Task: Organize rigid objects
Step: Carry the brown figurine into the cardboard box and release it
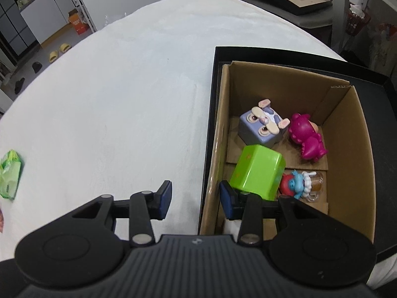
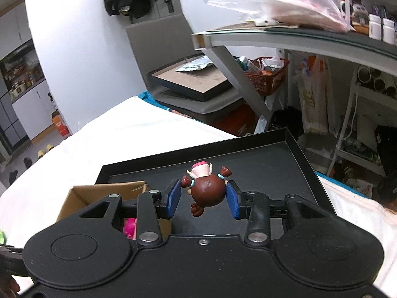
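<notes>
- Left gripper: jaws spread wide, nothing between the blue pads. It straddles the left wall of the cardboard box, one pad over the white cloth, the other over the box interior.
- Cardboard box sits inside a black tray, at 3 o'clock in the left wrist view.
- Box contents: green block tilted at the near left, just beyond the inner pad; I cannot tell whether they touch.
- Purple cube with rabbit face at 12 o'clock from the green block, close to it.
- Magenta figure lying on its side, just beside the cube at its 3 o'clock.
- Small blue-and-red figure with a clear piece at 3 o'clock of the green block.
- Green packet on the cloth at 9 o'clock, well apart from the box.
- Right gripper: clenched on a brown-haired doll, head toward the camera, a pad at each side of the head.
- Doll is held above the black tray; the box corner lies at 9 o'clock of it.
- Room clutter beyond the table: a glass desk, a red basket.
</notes>
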The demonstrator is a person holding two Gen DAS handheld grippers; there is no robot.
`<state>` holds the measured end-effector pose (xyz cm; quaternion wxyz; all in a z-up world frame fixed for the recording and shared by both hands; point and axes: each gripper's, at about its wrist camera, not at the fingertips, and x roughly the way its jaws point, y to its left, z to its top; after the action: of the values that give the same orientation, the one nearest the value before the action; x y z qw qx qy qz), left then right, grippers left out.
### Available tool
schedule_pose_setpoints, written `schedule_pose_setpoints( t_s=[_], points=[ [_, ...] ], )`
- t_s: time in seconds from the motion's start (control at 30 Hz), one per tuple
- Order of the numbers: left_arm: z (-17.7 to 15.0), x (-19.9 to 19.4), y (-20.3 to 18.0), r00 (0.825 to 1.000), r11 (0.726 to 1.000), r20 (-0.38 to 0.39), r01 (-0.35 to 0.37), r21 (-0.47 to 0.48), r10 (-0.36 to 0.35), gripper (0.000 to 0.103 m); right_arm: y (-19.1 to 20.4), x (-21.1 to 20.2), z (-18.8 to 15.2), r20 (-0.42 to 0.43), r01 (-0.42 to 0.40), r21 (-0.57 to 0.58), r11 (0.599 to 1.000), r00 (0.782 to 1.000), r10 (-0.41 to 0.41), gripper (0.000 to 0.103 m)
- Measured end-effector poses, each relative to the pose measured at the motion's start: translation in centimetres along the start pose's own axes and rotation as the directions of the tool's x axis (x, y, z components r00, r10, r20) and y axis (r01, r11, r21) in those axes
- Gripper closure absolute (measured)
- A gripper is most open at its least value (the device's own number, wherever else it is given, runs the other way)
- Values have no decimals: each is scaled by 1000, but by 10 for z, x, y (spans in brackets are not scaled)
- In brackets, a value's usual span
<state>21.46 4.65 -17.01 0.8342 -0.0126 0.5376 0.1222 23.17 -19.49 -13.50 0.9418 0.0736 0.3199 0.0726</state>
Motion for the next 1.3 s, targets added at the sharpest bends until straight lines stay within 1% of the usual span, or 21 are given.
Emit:
schedule_pose_setpoints(
  t_s=[0.27,0.63,0.73,0.8,0.83,0.87,0.93,1.0,1.13,1.17,1.3],
  points=[
    [-7,-7,11,998,998,14,61,-12,-61,63,27,-13,-3,6,-18,-66,998,1000,18,64],
    [-11,-6,19,989,989,20,146,-17,-145,63,68,-16,-15,-19,-38,-149,988,999,36,64],
    [-12,-9,19,987,987,28,157,-7,-157,63,78,-14,-16,-27,-49,-165,985,999,45,64],
    [-13,-9,20,988,988,31,152,-2,-152,63,84,-12,-17,-34,-56,-175,983,998,50,63],
    [-13,-8,21,988,988,26,155,-5,-155,64,87,-12,-18,-38,-60,-182,981,998,54,63],
    [-14,-7,22,986,986,22,168,-11,-168,67,90,-11,-19,-43,-65,-187,980,997,58,63],
    [-15,-7,24,982,982,24,186,-14,-186,68,95,-9,-22,-53,-70,-197,978,997,60,63],
    [-15,-8,25,982,982,30,189,-12,-189,72,101,-7,-24,-64,-76,-206,976,996,64,63],
    [-17,-6,27,975,975,15,222,-15,-222,91,111,-2,-28,-89,-92,-224,970,993,73,63],
    [-17,-5,27,972,972,14,235,-18,-235,93,113,0,-29,-96,-96,-226,969,993,76,63],
    [-18,-5,28,970,970,17,242,-19,-242,93,121,6,-34,-127,-114,-230,966,988,86,63]
  ],
)
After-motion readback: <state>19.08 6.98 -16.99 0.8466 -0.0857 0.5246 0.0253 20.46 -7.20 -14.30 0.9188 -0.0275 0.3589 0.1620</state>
